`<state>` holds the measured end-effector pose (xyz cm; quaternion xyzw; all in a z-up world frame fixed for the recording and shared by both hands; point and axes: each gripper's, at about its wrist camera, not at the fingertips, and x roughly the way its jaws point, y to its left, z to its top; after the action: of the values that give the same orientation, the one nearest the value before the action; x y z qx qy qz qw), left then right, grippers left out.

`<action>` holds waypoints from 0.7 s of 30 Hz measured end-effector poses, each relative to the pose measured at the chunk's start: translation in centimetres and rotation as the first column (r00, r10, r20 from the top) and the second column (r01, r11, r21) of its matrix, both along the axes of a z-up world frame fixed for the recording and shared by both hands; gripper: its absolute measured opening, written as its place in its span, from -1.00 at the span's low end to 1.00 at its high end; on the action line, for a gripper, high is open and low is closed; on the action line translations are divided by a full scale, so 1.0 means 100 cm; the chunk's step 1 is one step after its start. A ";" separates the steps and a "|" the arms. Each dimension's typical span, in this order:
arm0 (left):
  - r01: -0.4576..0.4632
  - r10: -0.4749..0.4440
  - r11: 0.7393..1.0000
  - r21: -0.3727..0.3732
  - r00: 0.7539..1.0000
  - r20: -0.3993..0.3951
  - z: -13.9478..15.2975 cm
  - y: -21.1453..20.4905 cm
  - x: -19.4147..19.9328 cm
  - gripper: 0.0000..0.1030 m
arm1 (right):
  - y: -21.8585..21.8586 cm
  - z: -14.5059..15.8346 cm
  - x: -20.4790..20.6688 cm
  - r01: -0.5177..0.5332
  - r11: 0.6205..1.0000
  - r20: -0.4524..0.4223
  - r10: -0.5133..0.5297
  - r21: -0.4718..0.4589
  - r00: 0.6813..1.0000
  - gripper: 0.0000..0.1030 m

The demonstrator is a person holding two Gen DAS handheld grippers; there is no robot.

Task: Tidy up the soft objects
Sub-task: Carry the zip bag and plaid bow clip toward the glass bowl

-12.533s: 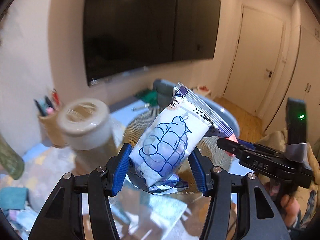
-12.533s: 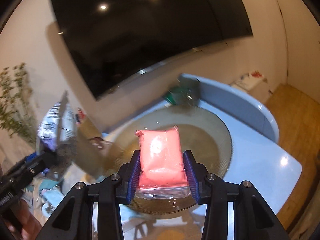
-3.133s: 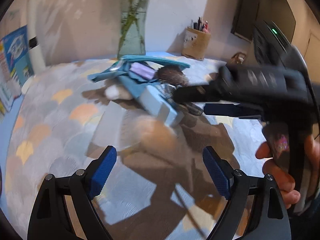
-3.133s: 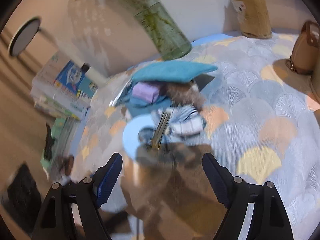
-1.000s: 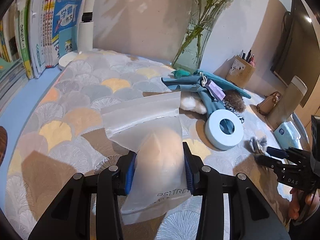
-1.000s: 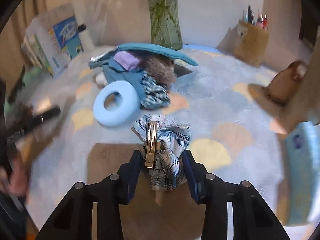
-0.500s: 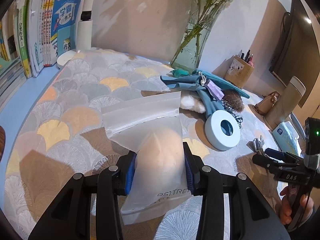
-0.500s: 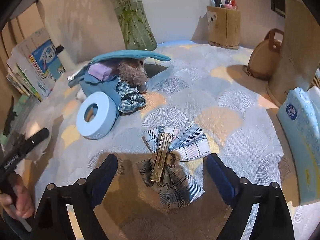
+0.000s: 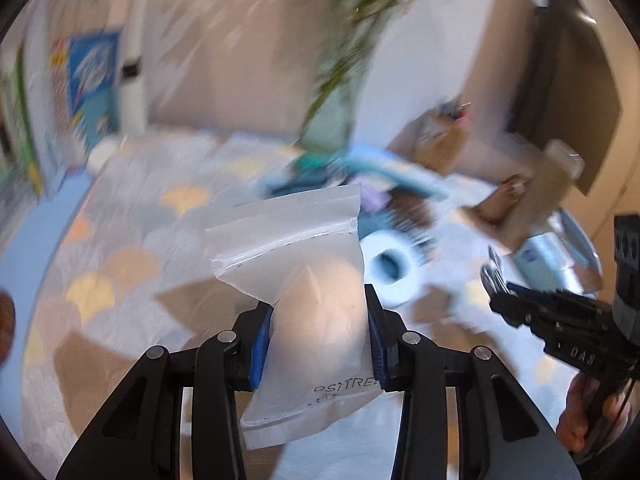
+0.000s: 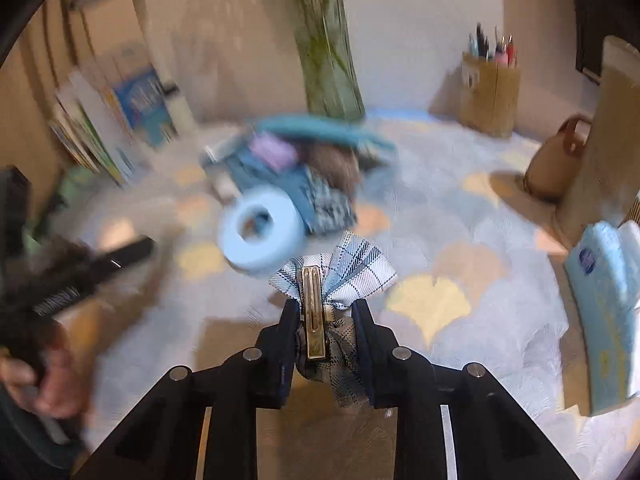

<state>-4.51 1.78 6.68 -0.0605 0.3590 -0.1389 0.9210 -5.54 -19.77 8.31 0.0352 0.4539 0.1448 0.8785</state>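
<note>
My left gripper [image 9: 316, 344] is shut on a clear zip bag with a peach sponge inside [image 9: 308, 320] and holds it above the patterned tablecloth. My right gripper [image 10: 325, 330] is shut on a blue plaid hair bow with a gold clip [image 10: 332, 276] and holds it off the table; it also shows in the left wrist view [image 9: 496, 280] at the right. A pile of soft things [image 10: 296, 160] with a teal cloth, a purple item and a brown furry item lies by the vase, blurred in both views.
A light blue ring [image 10: 260, 236] lies in front of the pile. A glass vase with stems [image 10: 328, 76], a pen holder [image 10: 488, 92], a small brown bag [image 10: 556, 164], a tissue pack [image 10: 604, 320] and books [image 10: 112, 128] stand around the table's edges.
My right gripper has closed on the plaid bow and lifted it off the cloth. My left gripper has lifted and swung with the bagged sponge; the views are now motion-blurred.
</note>
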 end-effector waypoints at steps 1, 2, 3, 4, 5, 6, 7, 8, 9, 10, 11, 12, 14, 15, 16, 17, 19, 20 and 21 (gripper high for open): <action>0.024 -0.025 1.000 0.014 0.999 0.027 0.012 -0.011 -0.001 -0.28 | -0.004 0.011 -0.003 0.007 1.000 0.026 -0.007 0.012 1.000 -0.49; 0.053 -0.054 0.998 0.031 0.997 0.057 0.025 -0.025 -0.003 -0.28 | -0.009 0.022 -0.005 0.014 1.000 0.053 -0.016 0.023 0.998 -0.49; 0.076 -0.079 0.996 0.044 0.994 0.081 0.036 -0.037 -0.004 -0.28 | -0.017 0.035 -0.008 0.022 0.999 0.083 -0.025 0.037 0.996 -0.49; 0.102 -0.107 0.993 0.055 0.989 0.105 0.047 -0.052 -0.005 -0.28 | -0.025 0.046 -0.012 0.032 0.998 0.109 -0.037 0.047 0.993 -0.49; 0.124 -0.131 0.990 0.061 0.984 0.121 0.054 -0.063 -0.006 -0.28 | -0.033 0.057 -0.016 0.044 0.998 0.136 -0.051 0.054 0.989 -0.49; 0.153 -0.160 0.986 0.065 0.977 0.138 0.063 -0.077 -0.006 -0.28 | -0.044 0.068 -0.021 0.062 0.996 0.166 -0.071 0.061 0.984 -0.49; 0.180 -0.188 0.981 0.066 0.970 0.152 0.072 -0.092 -0.006 -0.28 | -0.048 0.075 -0.022 0.074 0.995 0.180 -0.084 0.063 0.980 -0.49; 0.204 -0.212 0.977 0.066 0.964 0.163 0.079 -0.104 -0.006 -0.28 | -0.059 0.084 -0.026 0.096 0.993 0.204 -0.108 0.067 0.973 -0.49; 0.227 -0.235 0.972 0.064 0.957 0.171 0.086 -0.115 -0.005 -0.28 | -0.067 0.091 -0.030 0.110 0.991 0.219 -0.123 0.070 0.968 -0.49; 0.261 -0.269 0.963 0.067 0.945 0.183 0.095 -0.134 -0.003 -0.28 | -0.075 0.098 -0.033 0.127 0.989 0.235 -0.141 0.070 0.962 -0.49; 0.281 -0.291 0.957 0.075 0.937 0.195 0.101 -0.147 -0.003 -0.28 | -0.085 0.104 -0.035 0.149 0.986 0.250 -0.161 0.070 0.955 -0.49; 0.306 -0.318 0.948 0.089 0.924 0.211 0.108 -0.164 -0.004 -0.28 | -0.097 0.111 -0.038 0.175 0.982 0.263 -0.187 0.069 0.946 -0.49; 0.350 -0.367 0.930 0.111 0.900 0.234 0.117 -0.195 -0.004 -0.28 | -0.125 0.122 -0.039 0.237 0.969 0.283 -0.247 0.071 0.927 -0.49; 0.372 -0.390 0.920 0.119 0.888 0.243 0.121 -0.210 -0.005 -0.28 | -0.136 0.125 -0.040 0.260 0.963 0.290 -0.271 0.076 0.918 -0.49; 0.404 -0.423 0.906 0.127 0.871 0.251 0.125 -0.230 -0.005 -0.28 | -0.150 0.128 -0.041 0.286 0.954 0.297 -0.299 0.085 0.907 -0.49; 0.422 -0.442 0.897 0.133 0.860 0.255 0.127 -0.244 -0.005 -0.28 | -0.165 0.132 -0.042 0.315 0.944 0.304 -0.328 0.095 0.894 -0.49; 0.467 -0.487 0.873 0.137 0.835 0.255 0.128 -0.274 -0.003 -0.28 | -0.203 0.135 -0.041 0.387 0.916 0.304 -0.401 0.110 0.864 -0.49; 0.490 -0.509 0.861 0.138 0.824 0.250 0.127 -0.290 -0.002 -0.28 | -0.216 0.136 -0.042 0.412 0.904 0.299 -0.427 0.115 0.853 -0.49; 0.513 -0.531 0.847 0.136 0.812 0.244 0.126 -0.308 0.000 -0.28 | -0.235 0.136 -0.041 0.448 0.885 0.288 -0.465 0.125 0.837 -0.49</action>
<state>-4.54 -28.99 19.25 0.0895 0.2359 -0.3817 0.8892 -9.66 -43.27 21.89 0.1422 0.2848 -0.0530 0.9465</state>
